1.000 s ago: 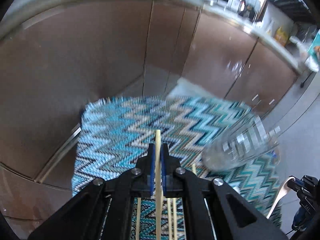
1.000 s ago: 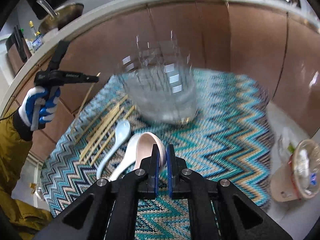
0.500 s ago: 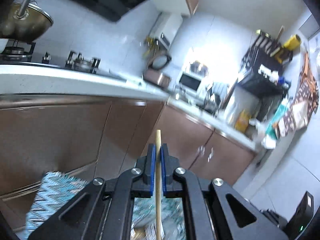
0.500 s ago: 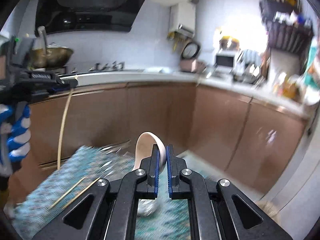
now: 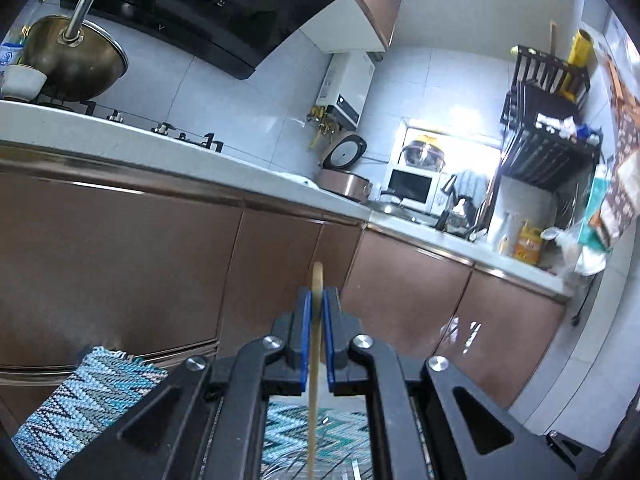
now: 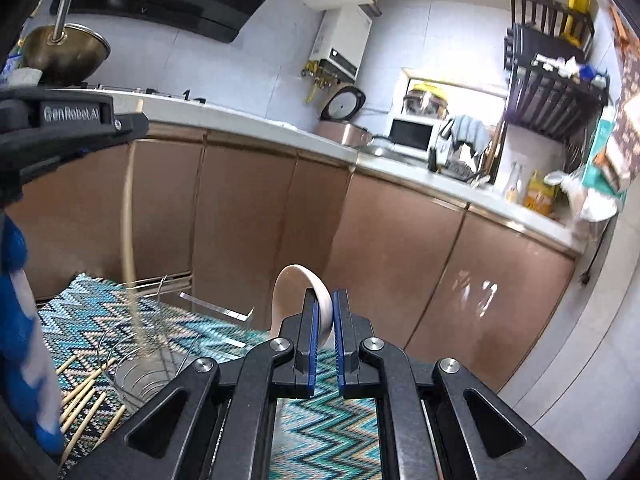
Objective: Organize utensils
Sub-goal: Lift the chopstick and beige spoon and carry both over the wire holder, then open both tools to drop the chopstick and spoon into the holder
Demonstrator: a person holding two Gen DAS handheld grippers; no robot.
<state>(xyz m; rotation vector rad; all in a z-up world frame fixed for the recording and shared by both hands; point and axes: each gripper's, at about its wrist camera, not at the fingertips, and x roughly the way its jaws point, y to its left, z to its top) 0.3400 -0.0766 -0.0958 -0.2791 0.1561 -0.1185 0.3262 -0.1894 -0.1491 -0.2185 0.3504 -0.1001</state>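
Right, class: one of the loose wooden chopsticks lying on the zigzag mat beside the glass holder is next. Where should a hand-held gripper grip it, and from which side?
Grip a loose wooden chopstick near its middle, coming from above with the jaws across its thin shaft. It lies flat on the zigzag-patterned woven mat among others, so pick an outer one, away from the clear glass holder.

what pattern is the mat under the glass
Teal, black and white zigzag mat, clearest in the right wrist view.

Wooden chopstick, glossy ceramic spoon, woven mat
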